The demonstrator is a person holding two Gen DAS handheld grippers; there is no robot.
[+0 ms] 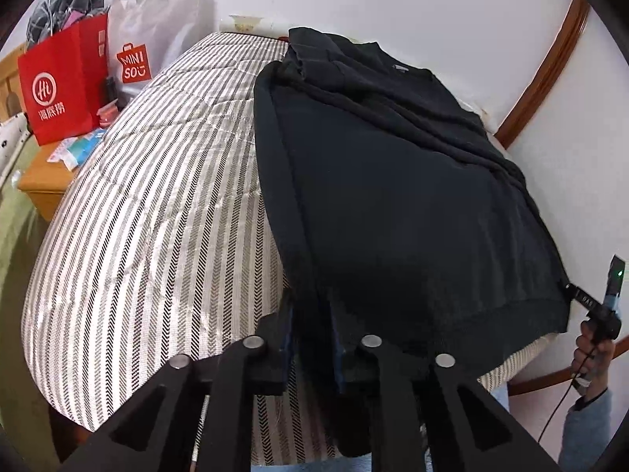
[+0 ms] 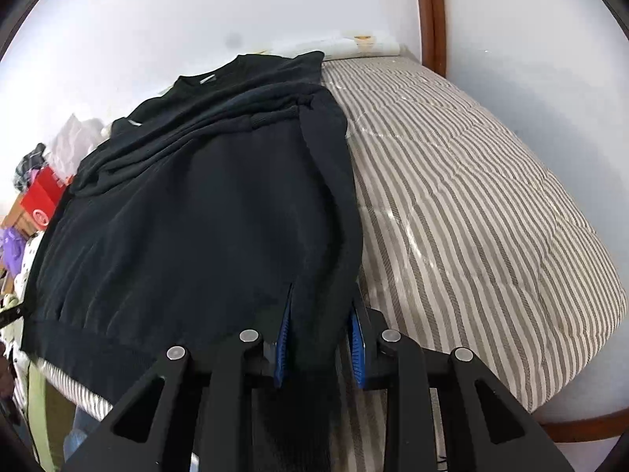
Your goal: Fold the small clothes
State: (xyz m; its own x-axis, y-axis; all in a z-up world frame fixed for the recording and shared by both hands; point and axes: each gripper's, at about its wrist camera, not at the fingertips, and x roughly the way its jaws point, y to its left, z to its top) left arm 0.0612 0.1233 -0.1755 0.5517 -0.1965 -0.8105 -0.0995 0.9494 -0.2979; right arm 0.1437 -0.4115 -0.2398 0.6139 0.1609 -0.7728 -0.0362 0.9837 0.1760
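Observation:
A black sweater (image 1: 397,181) lies on a striped mattress (image 1: 157,204), sleeves folded across the chest, collar far from me. My left gripper (image 1: 312,314) is shut on the sweater's left hem corner at the mattress's near edge. In the right wrist view the same sweater (image 2: 188,212) fills the left half, and my right gripper (image 2: 320,314) is shut on its right hem corner, cloth bunched between the blue pads (image 2: 282,338). The right gripper's body and the hand holding it also show at the far right of the left wrist view (image 1: 605,306).
A wooden bedside cabinet (image 1: 43,181) left of the mattress carries a red paper bag (image 1: 59,86), a white Miniso bag (image 1: 149,39) and small packets. White walls close in behind. A brown wooden bed frame (image 2: 432,15) runs along the mattress (image 2: 491,204).

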